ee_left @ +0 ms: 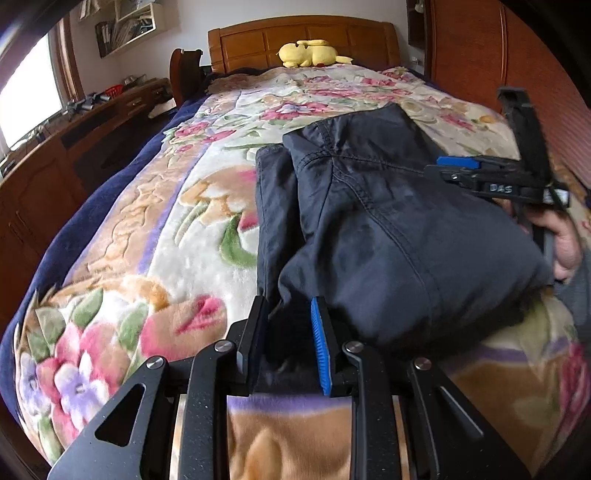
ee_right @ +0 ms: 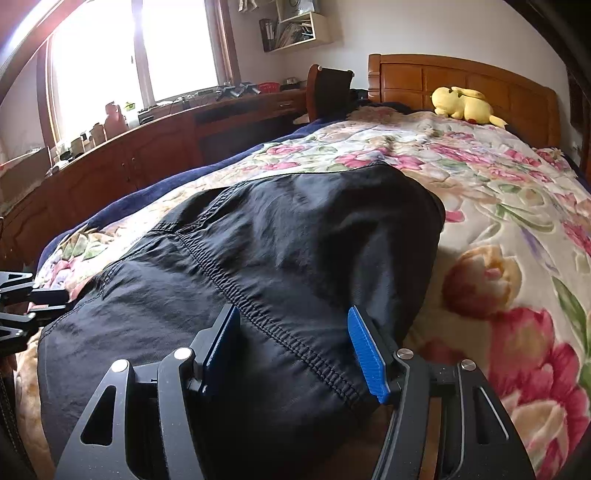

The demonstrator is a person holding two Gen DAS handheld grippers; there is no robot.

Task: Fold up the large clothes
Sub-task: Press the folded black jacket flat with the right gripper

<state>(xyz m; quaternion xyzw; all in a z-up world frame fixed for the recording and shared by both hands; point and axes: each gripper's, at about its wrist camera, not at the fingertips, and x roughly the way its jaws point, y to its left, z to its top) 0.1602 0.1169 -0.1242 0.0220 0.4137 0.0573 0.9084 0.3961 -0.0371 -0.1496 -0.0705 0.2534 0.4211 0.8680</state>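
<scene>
A dark navy garment [ee_left: 388,229] lies folded in layers on the floral blanket [ee_left: 177,221]. It fills the middle of the right wrist view [ee_right: 258,266]. My left gripper [ee_left: 290,314] is at the garment's near left corner, jaws partly open with dark cloth between the pads; I cannot tell if it pinches it. My right gripper [ee_right: 295,325] is open, its blue pads [ee_right: 369,354] spread over a stitched seam at the garment's near edge. The right gripper also shows in the left wrist view [ee_left: 461,166], resting on the garment's right side.
A yellow plush toy [ee_left: 310,53] lies by the wooden headboard [ee_left: 303,35]. A wooden desk and cabinets [ee_right: 147,155] run along the left under a bright window [ee_right: 129,48]. A wooden wardrobe [ee_left: 517,74] stands on the right. The left gripper shows at the left edge [ee_right: 33,295].
</scene>
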